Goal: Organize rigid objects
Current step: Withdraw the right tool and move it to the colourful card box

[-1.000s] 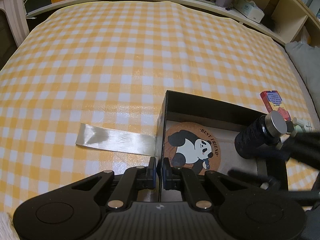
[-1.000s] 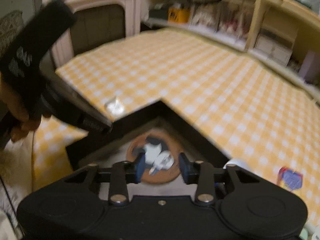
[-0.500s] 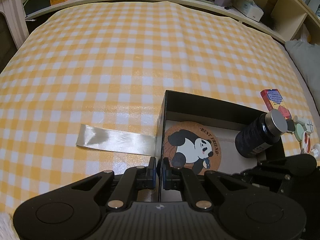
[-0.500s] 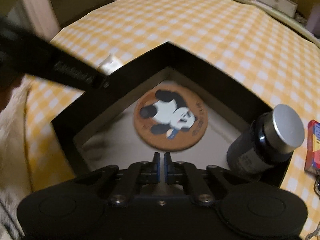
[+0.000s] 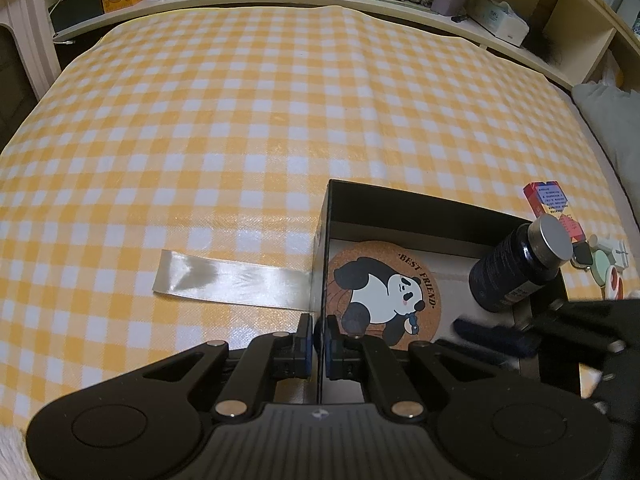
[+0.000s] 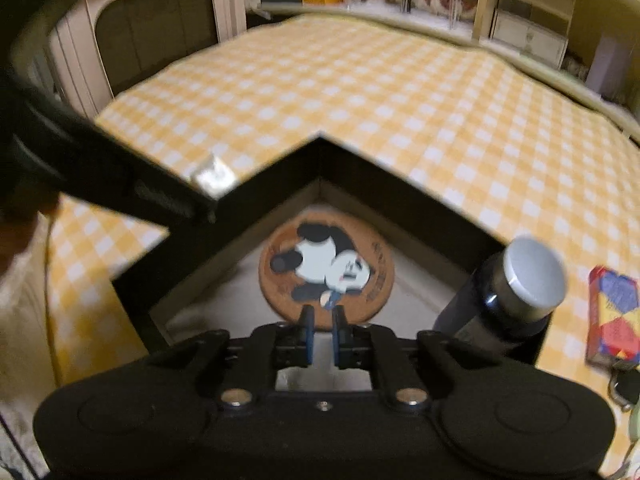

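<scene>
left tongs (image 5: pixel 319 344): together, clamped on the near-left wall of the box (image 5: pixel 420 204), steadying it.
right tongs (image 6: pixel 323 330): a narrow gap and opening, nothing between them; they hang over the near part of the box floor.
inside box: coaster (image 6: pixel 326 272) flat just past the right tongs; bottle (image 6: pixel 508 296) to their right, leaning in the right corner, cap (image 6: pixel 534 278) up and outward.
next thing, by my guess: carton (image 6: pixel 612 326), outside the box on the bench (image 5: pixel 240 120), right of the bottle, long axis running near to far.
nearer hand: right; it must clear wall and bottle on the way.
also there: keys (image 6: pixel 626 386) near the carton; tape strip (image 5: pixel 228 282) left of the box.
</scene>
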`<state>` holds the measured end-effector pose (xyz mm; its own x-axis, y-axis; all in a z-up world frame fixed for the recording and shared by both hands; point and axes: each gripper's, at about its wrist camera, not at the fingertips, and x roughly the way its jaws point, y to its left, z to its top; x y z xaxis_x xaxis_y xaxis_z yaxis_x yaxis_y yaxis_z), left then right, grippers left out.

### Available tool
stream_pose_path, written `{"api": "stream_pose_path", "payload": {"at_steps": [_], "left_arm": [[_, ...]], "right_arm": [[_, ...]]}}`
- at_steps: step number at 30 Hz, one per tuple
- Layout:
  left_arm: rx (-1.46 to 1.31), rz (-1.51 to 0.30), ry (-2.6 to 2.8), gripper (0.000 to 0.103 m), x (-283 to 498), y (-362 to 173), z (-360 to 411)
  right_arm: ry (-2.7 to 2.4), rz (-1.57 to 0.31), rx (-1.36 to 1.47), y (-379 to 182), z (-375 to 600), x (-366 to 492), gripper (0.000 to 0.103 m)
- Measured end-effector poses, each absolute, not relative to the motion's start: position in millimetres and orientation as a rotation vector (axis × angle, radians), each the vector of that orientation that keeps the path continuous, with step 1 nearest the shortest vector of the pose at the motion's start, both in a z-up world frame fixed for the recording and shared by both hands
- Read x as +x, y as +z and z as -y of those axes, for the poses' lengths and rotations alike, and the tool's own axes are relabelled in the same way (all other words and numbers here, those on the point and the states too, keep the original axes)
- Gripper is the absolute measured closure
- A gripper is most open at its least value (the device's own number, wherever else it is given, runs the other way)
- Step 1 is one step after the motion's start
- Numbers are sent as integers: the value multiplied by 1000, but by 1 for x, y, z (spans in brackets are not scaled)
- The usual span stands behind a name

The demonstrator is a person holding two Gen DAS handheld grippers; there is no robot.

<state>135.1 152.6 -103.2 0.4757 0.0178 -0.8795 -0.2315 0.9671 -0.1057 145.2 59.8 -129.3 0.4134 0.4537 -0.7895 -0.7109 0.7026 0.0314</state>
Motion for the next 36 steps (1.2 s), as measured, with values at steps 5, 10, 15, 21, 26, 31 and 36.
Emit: {"api": "stream_pose_path", "payload": {"at_steps": [5, 10, 15, 21, 26, 31, 36], "left_arm": [[-223, -1067, 154, 98, 136, -103, -152], [-221, -1066, 155, 98, 135, -102, -152], [-217, -1065, 156, 98, 135, -102, -152], [-219, -1065, 156, 98, 135, -102, -152], [-219, -1065, 156, 98, 135, -102, -152], [-217, -1066, 155, 98, 135, -102, -151], [-218, -1066, 156, 98, 135, -102, -152]], "right_arm": [[742, -763, -293, -108, -49, 141, 75], [695, -639, -260, -85, -39, 142, 49], [630, -519, -181, -61, -20, 150, 23], [451, -402, -153, -47, 2, 164, 0], [354, -395, -106, -48, 33, 186, 0], [213, -414, -40, -62, 74, 206, 0], [155, -506, -17, -90, 105, 219, 5]]}}
